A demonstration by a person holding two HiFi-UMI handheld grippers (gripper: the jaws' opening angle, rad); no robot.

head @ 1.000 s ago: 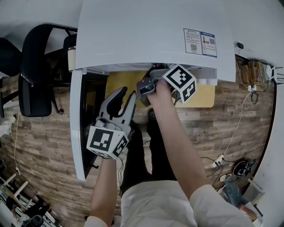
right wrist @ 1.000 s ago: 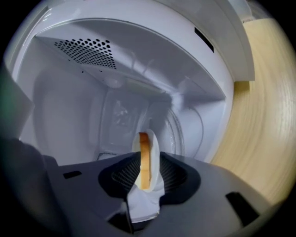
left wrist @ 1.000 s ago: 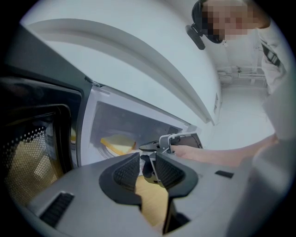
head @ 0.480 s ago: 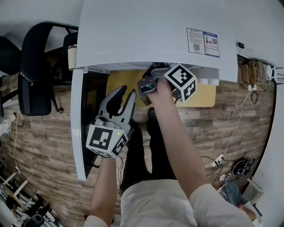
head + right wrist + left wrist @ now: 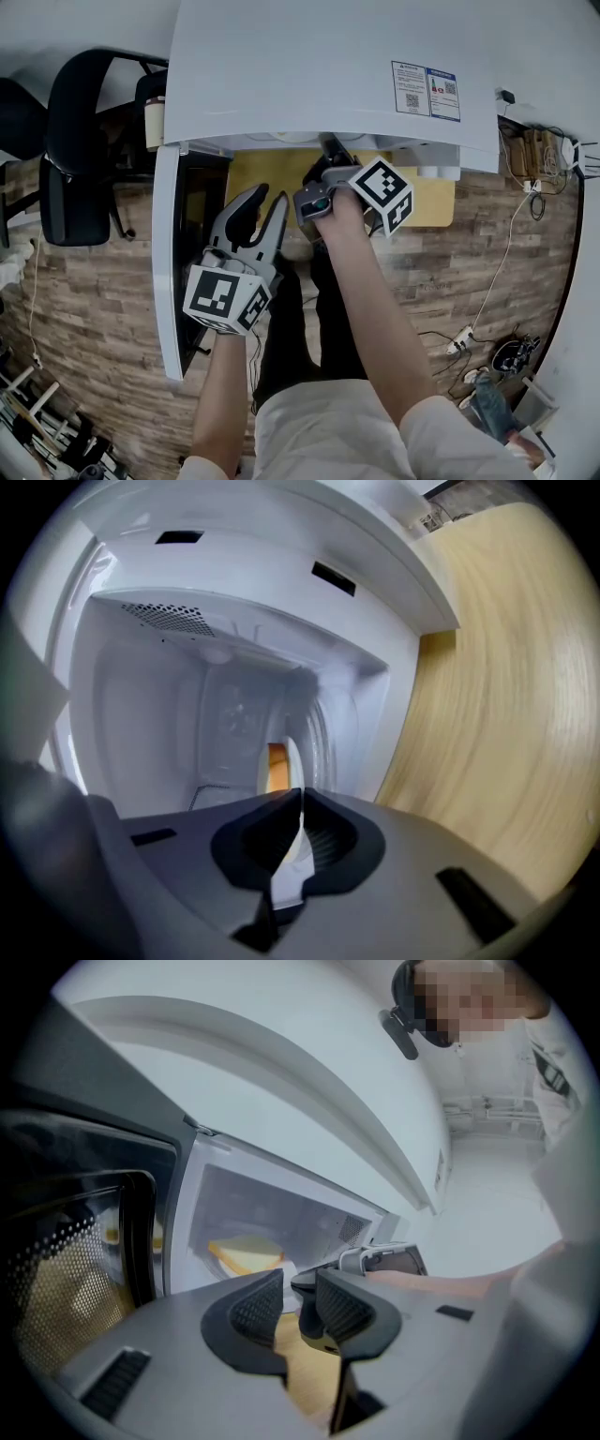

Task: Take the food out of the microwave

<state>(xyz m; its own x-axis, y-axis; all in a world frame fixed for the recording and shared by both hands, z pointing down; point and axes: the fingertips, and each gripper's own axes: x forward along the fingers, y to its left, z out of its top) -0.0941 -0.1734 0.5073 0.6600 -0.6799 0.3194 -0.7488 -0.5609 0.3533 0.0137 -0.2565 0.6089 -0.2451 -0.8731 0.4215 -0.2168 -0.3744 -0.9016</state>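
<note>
Plank floor, white microwave on a yellow top, door swung open.
Right gripper reaches into the cavity, jaws pinched tight on the plate rim. Bread sits on the plate, and both are inside the oven. Left gripper hovers by the door, jaws apart, nothing between them. The grip looks made; what's left is to pull plate and bread clear of the opening and set them down.

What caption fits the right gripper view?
Right gripper clamps the white plate of bread inside the open microwave.
</note>
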